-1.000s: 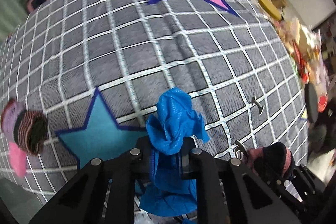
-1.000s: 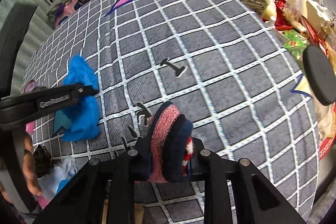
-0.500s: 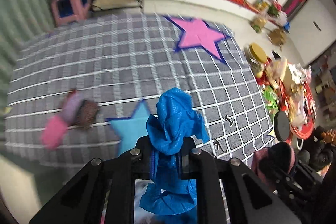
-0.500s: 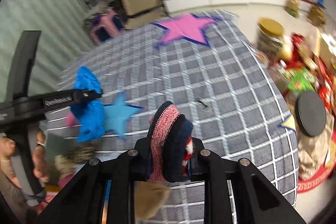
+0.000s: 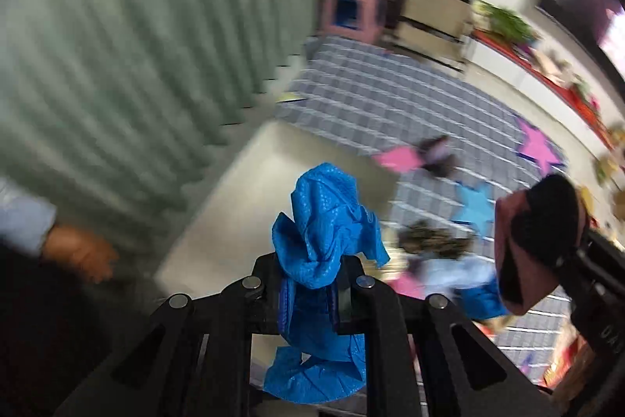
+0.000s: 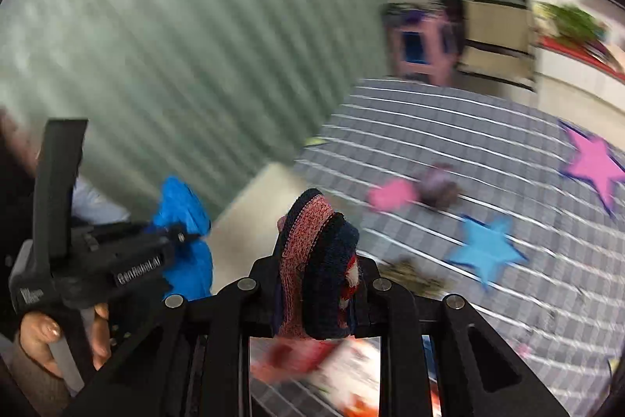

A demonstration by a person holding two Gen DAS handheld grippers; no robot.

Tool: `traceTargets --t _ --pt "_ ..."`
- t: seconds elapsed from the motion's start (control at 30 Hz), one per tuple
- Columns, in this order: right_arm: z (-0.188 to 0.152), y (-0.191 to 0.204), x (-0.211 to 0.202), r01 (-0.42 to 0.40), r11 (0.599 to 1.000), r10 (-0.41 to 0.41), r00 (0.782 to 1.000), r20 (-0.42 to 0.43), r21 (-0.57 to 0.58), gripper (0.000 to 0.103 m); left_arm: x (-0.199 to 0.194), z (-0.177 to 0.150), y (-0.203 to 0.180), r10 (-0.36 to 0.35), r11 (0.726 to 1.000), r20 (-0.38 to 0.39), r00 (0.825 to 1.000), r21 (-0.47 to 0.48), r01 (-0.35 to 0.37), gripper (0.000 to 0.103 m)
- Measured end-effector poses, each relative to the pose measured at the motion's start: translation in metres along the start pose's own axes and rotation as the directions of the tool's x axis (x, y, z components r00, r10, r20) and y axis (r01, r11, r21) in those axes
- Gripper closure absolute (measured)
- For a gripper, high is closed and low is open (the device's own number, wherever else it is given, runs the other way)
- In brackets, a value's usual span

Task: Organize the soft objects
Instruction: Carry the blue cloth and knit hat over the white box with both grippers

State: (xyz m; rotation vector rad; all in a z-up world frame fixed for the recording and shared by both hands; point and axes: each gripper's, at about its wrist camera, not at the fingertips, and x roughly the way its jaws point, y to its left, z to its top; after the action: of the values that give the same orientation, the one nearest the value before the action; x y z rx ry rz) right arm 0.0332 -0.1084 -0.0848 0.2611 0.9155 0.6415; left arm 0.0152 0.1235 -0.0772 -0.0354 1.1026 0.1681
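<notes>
My left gripper [image 5: 312, 262] is shut on a crumpled blue cloth [image 5: 324, 213], which bulges above the fingers and hangs below them. My right gripper [image 6: 318, 266] is shut on a pink and navy knitted piece [image 6: 312, 237], held upright between the pads. Both are held high over the grey checked mat [image 6: 468, 143]. In the left wrist view the knitted piece [image 5: 539, 225] shows at the right edge. The right wrist view has the left gripper [image 6: 177, 237] at lower left with the blue cloth [image 6: 183, 210], a hand [image 6: 43, 339] on its handle.
On the mat lie a pink and dark soft item [image 6: 422, 188] and a blurred heap of soft things [image 5: 441, 253]. A pale green curtain [image 5: 136, 45] fills the left. A pink stool [image 5: 351, 10] and boxes stand behind the mat. Another hand [image 5: 78, 256] shows at left.
Both grippers have risen far above the mat and swung left towards the curtain, rolling as they went. Each keeps its hold on its item. The mat now looks small and blurred.
</notes>
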Motion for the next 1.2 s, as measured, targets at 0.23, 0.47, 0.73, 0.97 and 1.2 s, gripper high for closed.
traceTargets --t 0.23,0.47,0.73,0.97,1.2 --pt "0.009 0.07 0.082 -0.018 0.995 0.01 0.996 -0.089 -0.098 0.079 0.053 -0.009 0.047 0.013 0.999 -0.049 0.999 -0.051 -0.016 0.087" --pt "0.003 0.083 0.131 0.048 0.996 -0.06 0.985 -0.164 -0.079 0.078 0.095 -0.007 0.06 0.015 1.0 -0.1 0.995 0.002 -0.015 0.087" --pt "-0.001 0.083 0.165 0.18 0.983 -0.184 0.969 -0.165 -0.039 0.078 0.119 -0.006 0.078 0.02 0.999 -0.122 0.992 0.028 -0.017 0.087" --pt "-0.003 0.078 0.191 0.23 0.973 -0.223 0.95 -0.221 0.007 0.078 0.14 -0.009 0.087 0.007 1.0 -0.151 0.989 0.028 -0.003 0.087" --pt "-0.001 0.064 0.209 0.308 0.948 -0.272 0.917 -0.291 0.086 0.078 0.149 -0.013 0.086 -0.011 0.999 -0.164 0.986 0.045 0.019 0.086"
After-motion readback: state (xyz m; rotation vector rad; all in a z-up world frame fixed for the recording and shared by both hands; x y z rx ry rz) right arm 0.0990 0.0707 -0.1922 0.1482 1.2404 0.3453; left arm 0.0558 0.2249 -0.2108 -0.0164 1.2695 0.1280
